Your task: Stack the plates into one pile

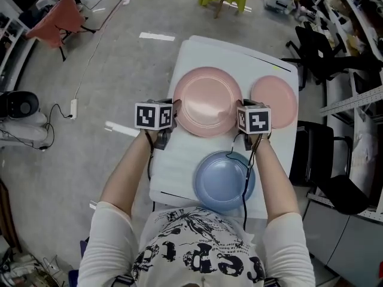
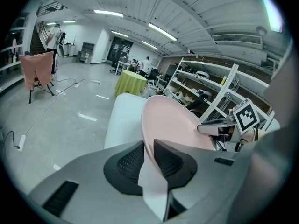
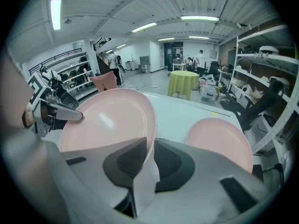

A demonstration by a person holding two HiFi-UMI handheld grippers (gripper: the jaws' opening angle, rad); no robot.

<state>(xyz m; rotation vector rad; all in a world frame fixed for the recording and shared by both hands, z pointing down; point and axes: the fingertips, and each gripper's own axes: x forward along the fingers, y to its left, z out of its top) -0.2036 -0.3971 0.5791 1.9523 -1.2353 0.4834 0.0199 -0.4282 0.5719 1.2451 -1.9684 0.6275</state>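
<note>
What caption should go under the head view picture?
Left gripper and right gripper hold the big pink plate by opposite edges.

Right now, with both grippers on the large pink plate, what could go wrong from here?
1. The large pink plate is held only by its thin rim, with the left gripper and right gripper on opposite edges. If the hands drift apart or twist, it may slip out.
2. The small pink plate and blue plate lie close by, so a tilted set-down could knock or slide them.
</note>
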